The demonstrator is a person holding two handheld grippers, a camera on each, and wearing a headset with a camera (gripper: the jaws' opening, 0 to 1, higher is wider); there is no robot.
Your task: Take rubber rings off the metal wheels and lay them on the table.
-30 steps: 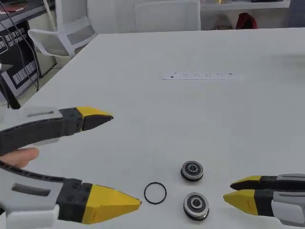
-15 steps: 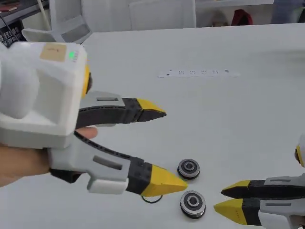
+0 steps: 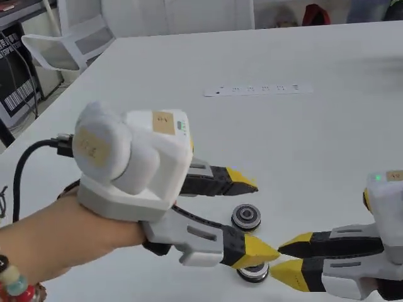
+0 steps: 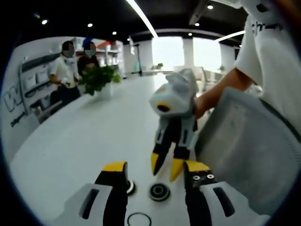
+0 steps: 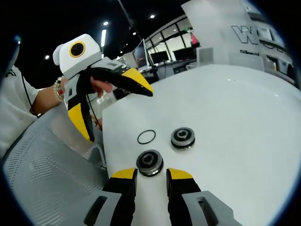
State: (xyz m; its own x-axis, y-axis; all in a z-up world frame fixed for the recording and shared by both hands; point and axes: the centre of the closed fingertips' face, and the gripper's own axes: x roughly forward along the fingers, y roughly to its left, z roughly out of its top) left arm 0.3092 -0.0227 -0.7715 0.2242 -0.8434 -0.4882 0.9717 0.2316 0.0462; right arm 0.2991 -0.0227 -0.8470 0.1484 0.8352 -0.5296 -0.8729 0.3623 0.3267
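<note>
Two metal wheels with dark rims lie on the white table (image 3: 315,145): the far wheel (image 3: 245,216) (image 4: 128,188) (image 5: 183,137) and the near wheel (image 3: 253,272) (image 4: 159,192) (image 5: 149,162). A loose black rubber ring (image 5: 146,137) (image 4: 139,219) lies flat beside them. My left gripper (image 3: 259,218) (image 4: 156,168) (image 5: 116,112) hovers open above the wheels, its lower jaw covering part of the near wheel in the head view. My right gripper (image 3: 282,259) (image 5: 152,174) (image 4: 165,165) is narrowly open and holds nothing, its tips just short of the near wheel.
A white power strip (image 3: 258,90) lies further back on the table. White chairs (image 3: 69,47) stand beyond the far left corner. A grey mesh chair back (image 4: 249,150) (image 5: 42,165) is at the near edge. Two people stand by a plant (image 4: 96,77) in the background.
My left gripper has swung right and forward over the wheels, hiding the ring in the head view. My right gripper has edged left toward the near wheel.
</note>
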